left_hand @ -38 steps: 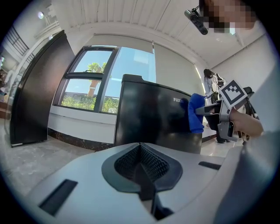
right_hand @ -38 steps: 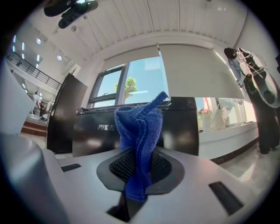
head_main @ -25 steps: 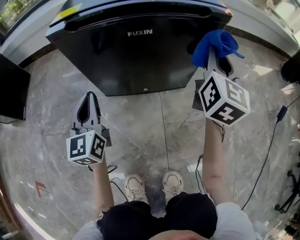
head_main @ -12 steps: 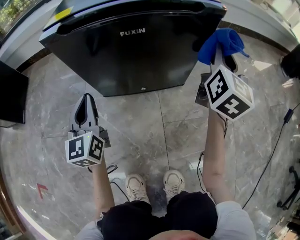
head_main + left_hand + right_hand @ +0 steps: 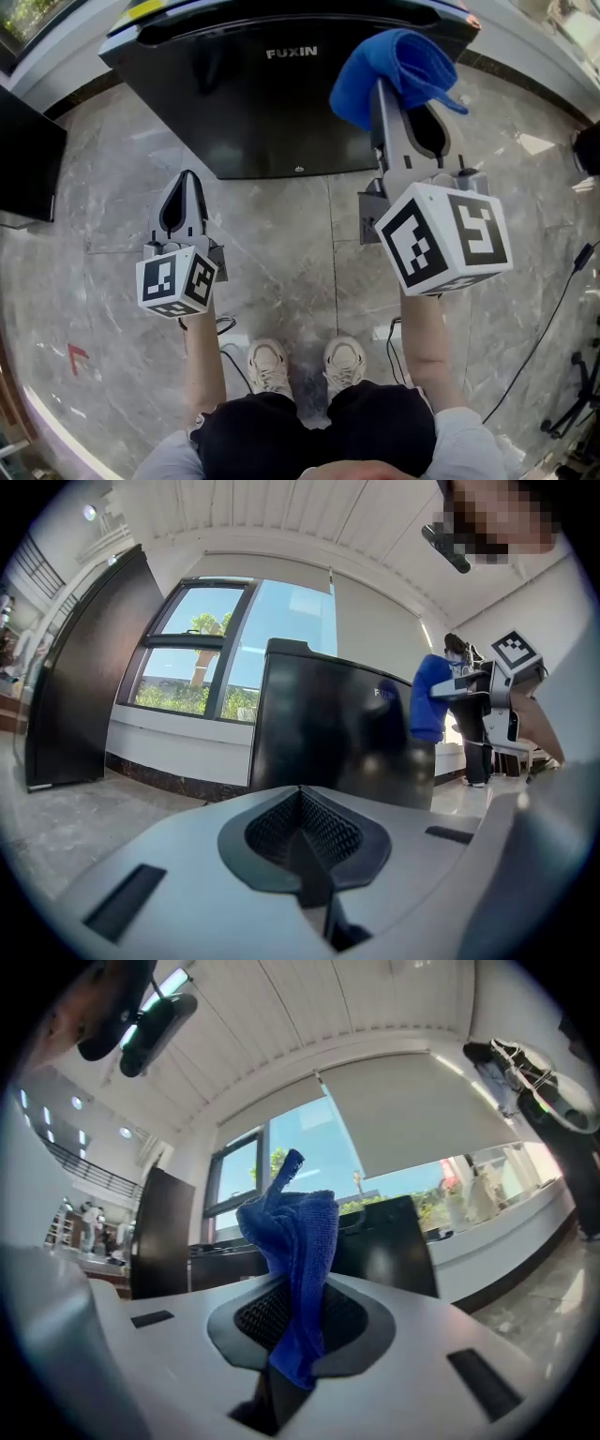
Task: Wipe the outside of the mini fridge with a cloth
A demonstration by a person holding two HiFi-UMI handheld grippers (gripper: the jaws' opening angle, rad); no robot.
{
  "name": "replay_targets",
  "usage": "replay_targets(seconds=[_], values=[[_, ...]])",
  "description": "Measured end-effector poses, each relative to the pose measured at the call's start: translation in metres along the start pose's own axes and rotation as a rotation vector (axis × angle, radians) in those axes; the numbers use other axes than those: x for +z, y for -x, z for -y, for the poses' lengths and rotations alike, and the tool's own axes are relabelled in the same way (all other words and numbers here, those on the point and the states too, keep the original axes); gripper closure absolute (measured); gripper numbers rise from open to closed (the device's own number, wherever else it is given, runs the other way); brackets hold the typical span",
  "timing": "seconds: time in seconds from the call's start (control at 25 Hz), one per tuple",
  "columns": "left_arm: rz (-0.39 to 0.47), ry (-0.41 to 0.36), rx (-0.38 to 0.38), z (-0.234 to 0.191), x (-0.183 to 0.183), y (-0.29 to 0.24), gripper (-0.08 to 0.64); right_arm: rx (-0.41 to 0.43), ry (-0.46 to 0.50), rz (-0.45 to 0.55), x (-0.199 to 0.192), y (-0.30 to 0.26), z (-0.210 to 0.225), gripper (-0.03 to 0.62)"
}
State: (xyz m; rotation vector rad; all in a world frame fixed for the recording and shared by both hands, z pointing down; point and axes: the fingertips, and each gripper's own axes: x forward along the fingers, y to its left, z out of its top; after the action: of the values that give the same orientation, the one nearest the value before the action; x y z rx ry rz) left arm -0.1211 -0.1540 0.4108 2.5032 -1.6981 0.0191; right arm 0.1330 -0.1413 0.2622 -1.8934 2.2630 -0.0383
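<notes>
Marble floor (image 5: pixel 281 253); right gripper (image 5: pixel 401 98) high, pinching cloth (image 5: pixel 394 58) near fridge (image 5: pixel 253 103); left gripper (image 5: pixel 187 180) fingers (image 5: pixel 169 855) together.

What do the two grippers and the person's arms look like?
The left gripper and the right gripper are light grey plastic with tapered jaws and black ribbed pads. Each bears a white cube with black square markers. The forearms are bare of sleeves.

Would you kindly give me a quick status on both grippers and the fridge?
Right gripper shut on cloth, by the fridge; contact unclear. Left gripper shut, empty. Nothing in the way.
</notes>
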Motion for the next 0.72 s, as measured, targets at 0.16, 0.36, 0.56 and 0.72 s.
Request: replay_targets(seconds=[0.16, 0.36, 0.56, 0.72], values=[[0.013, 0.0, 0.008, -0.004, 0.005, 0.003, 0.555, 0.182, -0.009, -0.075, -0.034, -0.018, -0.068, 0.52], [0.015, 0.019, 0.057, -0.03, 0.002, 0.01, 0.555, 0.329, -0.042, -0.174, -0.082, -0.045, -0.14, 0.52], [0.011, 0.05, 0.094, -0.05, -0.004, 0.013, 0.555, 0.385, 0.051, -0.225, -0.119, -0.07, -0.185, 0.52], [0.005, 0.046, 0.099, -0.055, -0.007, 0.015, 0.555, 0.383, 0.109, -0.233, -0.136, -0.082, -0.204, 0.52]])
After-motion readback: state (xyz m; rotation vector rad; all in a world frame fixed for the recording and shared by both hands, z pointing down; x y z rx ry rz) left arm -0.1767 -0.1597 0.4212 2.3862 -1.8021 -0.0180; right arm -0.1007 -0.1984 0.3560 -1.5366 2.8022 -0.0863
